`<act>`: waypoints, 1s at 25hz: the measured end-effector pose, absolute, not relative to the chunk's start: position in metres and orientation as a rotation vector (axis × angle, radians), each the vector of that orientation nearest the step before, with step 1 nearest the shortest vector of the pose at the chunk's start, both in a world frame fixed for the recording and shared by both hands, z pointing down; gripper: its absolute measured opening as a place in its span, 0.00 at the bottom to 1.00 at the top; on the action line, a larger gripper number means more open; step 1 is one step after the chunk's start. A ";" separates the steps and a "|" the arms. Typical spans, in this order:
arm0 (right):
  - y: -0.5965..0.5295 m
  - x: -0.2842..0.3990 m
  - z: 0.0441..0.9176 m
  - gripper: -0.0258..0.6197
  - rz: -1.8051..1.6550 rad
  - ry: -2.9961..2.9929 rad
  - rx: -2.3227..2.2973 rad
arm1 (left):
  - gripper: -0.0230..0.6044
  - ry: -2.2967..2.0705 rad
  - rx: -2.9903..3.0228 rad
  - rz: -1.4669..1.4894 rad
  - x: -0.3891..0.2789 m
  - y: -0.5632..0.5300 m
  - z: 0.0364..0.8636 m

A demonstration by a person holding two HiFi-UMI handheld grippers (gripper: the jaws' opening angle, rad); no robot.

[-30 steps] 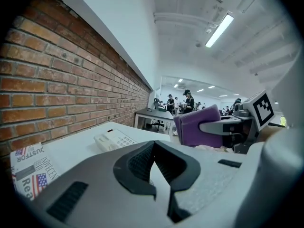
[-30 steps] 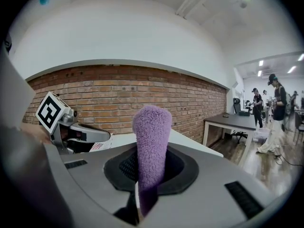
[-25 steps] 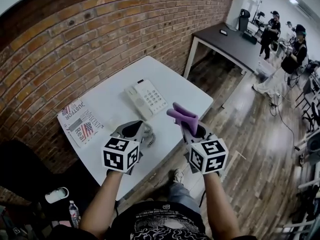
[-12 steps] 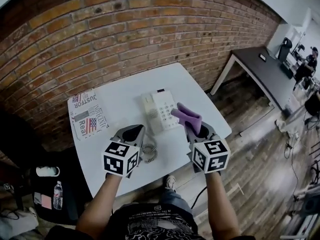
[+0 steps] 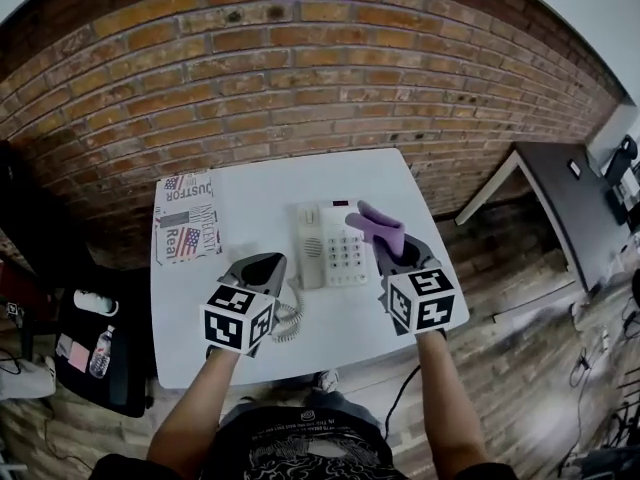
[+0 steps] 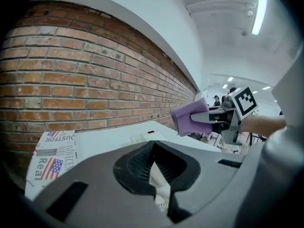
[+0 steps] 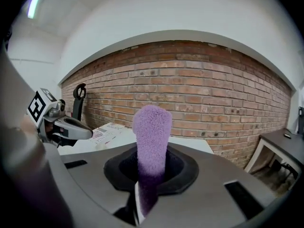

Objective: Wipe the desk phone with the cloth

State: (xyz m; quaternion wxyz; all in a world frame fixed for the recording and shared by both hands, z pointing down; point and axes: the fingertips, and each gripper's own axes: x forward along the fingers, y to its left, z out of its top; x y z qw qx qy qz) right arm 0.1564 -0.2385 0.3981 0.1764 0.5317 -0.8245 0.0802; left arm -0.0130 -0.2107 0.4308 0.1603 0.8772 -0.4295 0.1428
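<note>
A white desk phone (image 5: pixel 332 246) lies in the middle of the white table (image 5: pixel 250 203), with its coiled cord (image 5: pixel 288 320) trailing toward the near edge. My right gripper (image 5: pixel 398 252) is shut on a folded purple cloth (image 5: pixel 378 226), which sticks up from the jaws over the phone's right edge. In the right gripper view the cloth (image 7: pixel 152 129) stands upright between the jaws. My left gripper (image 5: pixel 258 268) hovers just left of the phone, jaws shut with nothing in them. In the left gripper view a sliver of the phone (image 6: pixel 142 137) shows past the jaws, and the cloth (image 6: pixel 190 118) is at the right.
A folded newspaper (image 5: pixel 187 216) lies on the table's far left corner. A brick wall (image 5: pixel 300 78) runs right behind the table. A dark desk (image 5: pixel 575 193) stands to the right on the wooden floor. A black chair with a bottle (image 5: pixel 100 353) is at the left.
The head view has swung left, so the table now sits square in the middle. Both grippers kept their hold and stance; the cloth now sits closer over the phone's right edge.
</note>
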 end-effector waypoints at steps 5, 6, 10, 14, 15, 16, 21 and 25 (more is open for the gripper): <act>-0.270 0.159 0.403 0.11 0.172 -2.356 1.380 | 0.05 -1.323 2.442 0.400 -0.012 -0.220 0.433; -0.277 0.160 0.404 0.11 0.155 -2.357 1.355 | 0.05 -1.339 2.431 0.400 -0.011 -0.222 0.433; -0.308 0.161 0.406 0.11 0.073 -2.346 1.264 | 0.05 -1.381 2.388 0.404 -0.007 -0.225 0.438; -0.337 0.154 0.412 0.11 -0.031 -2.319 1.167 | 0.05 -1.423 2.341 0.395 -0.010 -0.227 0.445; -0.343 0.150 0.415 0.11 -0.062 -2.309 1.138 | 0.05 -1.431 2.327 0.392 -0.011 -0.227 0.447; -0.348 0.145 0.419 0.11 -0.092 -2.295 1.106 | 0.05 -1.435 2.313 0.388 -0.012 -0.227 0.449; -0.367 0.128 0.448 0.11 -0.191 -2.220 0.967 | 0.05 -1.447 2.254 0.387 -0.016 -0.224 0.458; -0.372 0.112 0.474 0.11 -0.223 -2.167 0.885 | 0.05 -1.462 2.211 0.402 -0.020 -0.221 0.466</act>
